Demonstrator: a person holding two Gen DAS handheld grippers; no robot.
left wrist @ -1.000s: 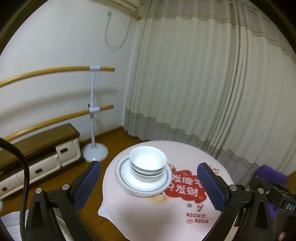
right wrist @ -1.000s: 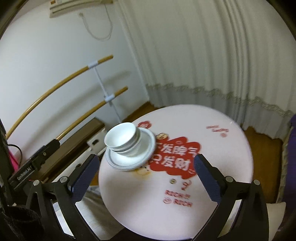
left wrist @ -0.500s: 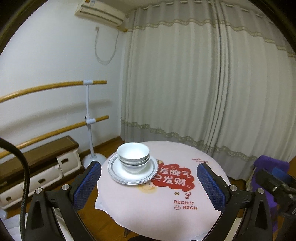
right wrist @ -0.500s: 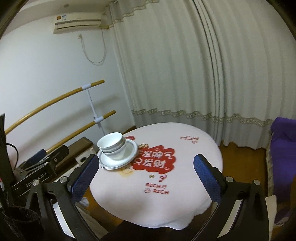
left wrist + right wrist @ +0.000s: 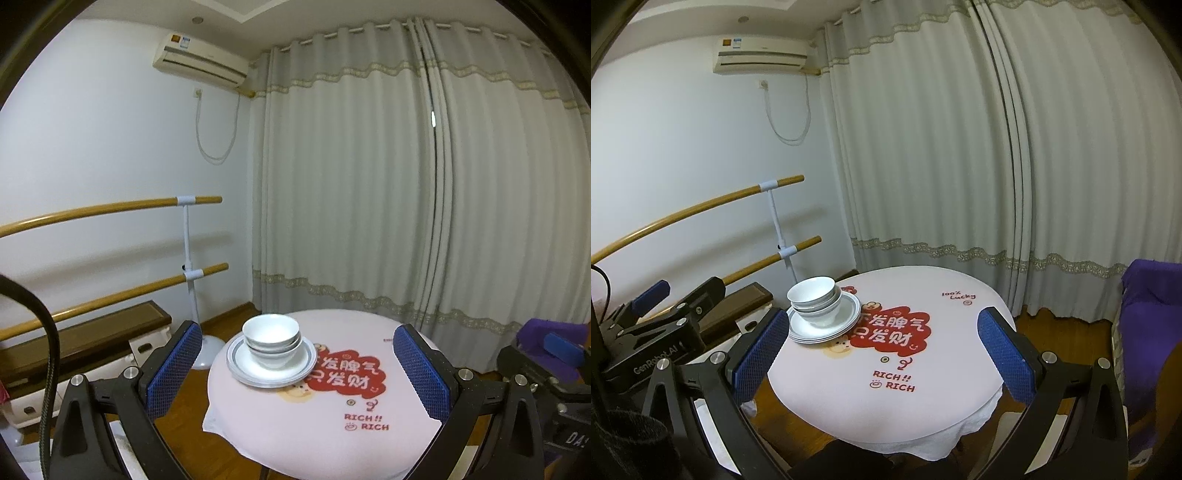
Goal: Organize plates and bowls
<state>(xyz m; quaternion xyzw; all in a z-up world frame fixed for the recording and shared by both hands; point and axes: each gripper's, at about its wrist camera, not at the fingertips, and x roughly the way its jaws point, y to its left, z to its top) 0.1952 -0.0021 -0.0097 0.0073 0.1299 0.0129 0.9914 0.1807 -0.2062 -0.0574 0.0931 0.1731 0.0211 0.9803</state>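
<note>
A stack of white bowls point(image 5: 271, 341) sits on a stack of white plates point(image 5: 251, 371) at the left side of a round table point(image 5: 314, 421) with a pink printed cloth. The bowls point(image 5: 814, 301) and plates point(image 5: 809, 330) also show in the right wrist view. My left gripper point(image 5: 297, 374) is open and empty, held back from the table, well short of the stack. My right gripper point(image 5: 879, 352) is open and empty, also back from the table point(image 5: 886, 406). The left gripper's body point(image 5: 653, 332) shows at the left of the right wrist view.
Grey curtains point(image 5: 406, 184) hang behind the table. Two wooden rails on a white stand point(image 5: 188, 273) run along the left wall above a low cabinet point(image 5: 74, 343). A purple seat point(image 5: 1148, 317) stands at the right. Wooden floor surrounds the table.
Both grippers have pulled back and tilted up from the table, so the stack and table look smaller and lower. Both stay open. The bowls and plates have not moved.
</note>
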